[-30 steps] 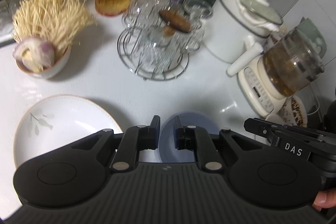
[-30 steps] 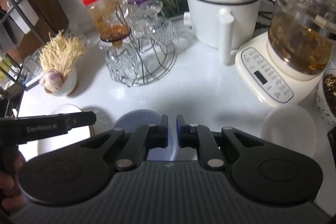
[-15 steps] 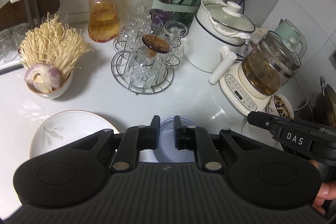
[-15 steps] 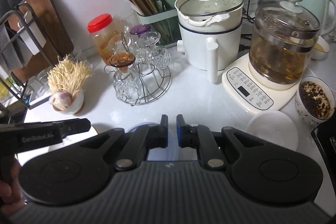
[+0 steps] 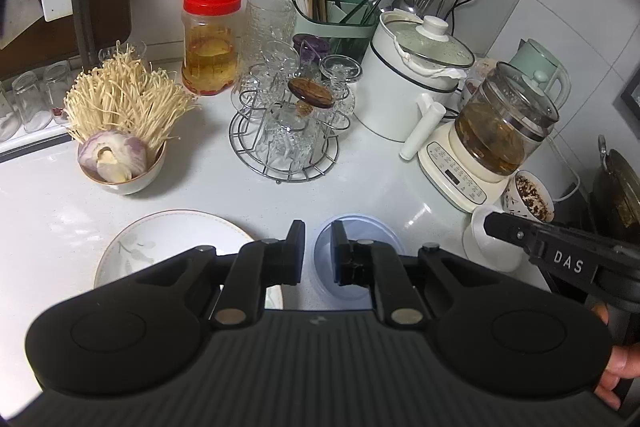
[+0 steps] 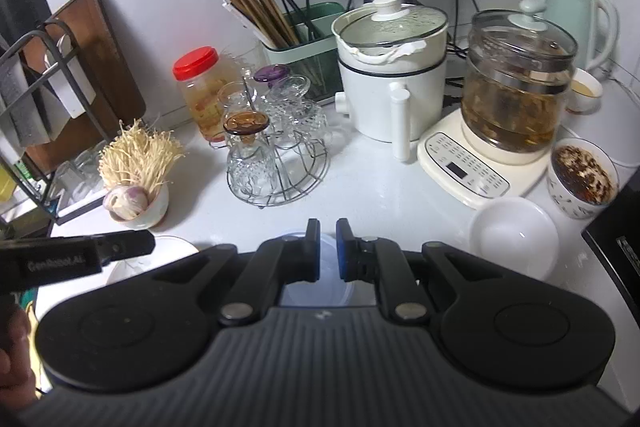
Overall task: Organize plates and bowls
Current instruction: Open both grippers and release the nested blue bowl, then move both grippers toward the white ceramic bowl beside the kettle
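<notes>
Basically, the pale blue translucent plastic bowl [image 5: 362, 227] sits on the white countertop [image 5: 200, 191] right under both grippers, between the flat white ceramic plate with a leaf print [image 5: 160, 247] on its left and the small white round bowl [image 6: 514, 237] on its right, all three apart from each other. Left gripper [image 5: 318, 247]: fingers nearly together with a narrow gap, holding nothing. Right gripper [image 6: 328, 249]: same, slim gap, empty, hovering above the blue bowl. Risks as I see them: jaws this narrow won't straddle a rim, so a descent now would likely knock or skid the light bowl. The wire rack of cut-glass cups [image 5: 284, 131] stands close behind; a forward overshoot could clip it. The cream tea kettle base [image 6: 464, 167] and the patterned cup of dark tea [image 6: 582, 183] crowd the white bowl, so a wide swing there could spill.
</notes>
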Tool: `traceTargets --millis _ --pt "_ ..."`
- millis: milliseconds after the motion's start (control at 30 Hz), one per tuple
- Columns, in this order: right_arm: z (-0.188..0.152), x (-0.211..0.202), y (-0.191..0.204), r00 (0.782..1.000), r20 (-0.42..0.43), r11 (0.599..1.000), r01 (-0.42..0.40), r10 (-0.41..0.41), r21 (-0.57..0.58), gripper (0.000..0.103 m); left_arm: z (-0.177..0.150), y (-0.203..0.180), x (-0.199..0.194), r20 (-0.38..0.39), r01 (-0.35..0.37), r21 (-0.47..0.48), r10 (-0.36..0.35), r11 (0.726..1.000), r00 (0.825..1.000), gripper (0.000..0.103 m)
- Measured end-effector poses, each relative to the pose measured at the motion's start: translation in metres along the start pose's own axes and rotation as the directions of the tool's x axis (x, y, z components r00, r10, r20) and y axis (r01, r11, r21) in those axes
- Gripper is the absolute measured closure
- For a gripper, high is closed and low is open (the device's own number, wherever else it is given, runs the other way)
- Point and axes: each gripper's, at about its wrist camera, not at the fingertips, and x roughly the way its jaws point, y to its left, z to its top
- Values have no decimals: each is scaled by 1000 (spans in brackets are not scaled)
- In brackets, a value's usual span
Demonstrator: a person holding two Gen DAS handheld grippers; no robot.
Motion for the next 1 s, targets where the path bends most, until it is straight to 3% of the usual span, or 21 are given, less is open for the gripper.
traceTargets --millis 400,633,700,1000 --pt "-22 -30 -12 995 23 993 99 -101 65 91 -10 -18 3 -48 86 59 -83 995 995 89" --pt "-15 -35 -51 988 38 983 141 -146 114 91 -4 -58 23 -65 137 84 -132 987 989 89" --pt "-15 -34 -62 986 37 980 156 -161 124 91 -3 -70 31 -75 143 109 -135 984 988 81" --pt "-12 -27 -112 979 14 957 194 -202 217 91 8 -119 66 -137 175 190 -151 966 979 78"
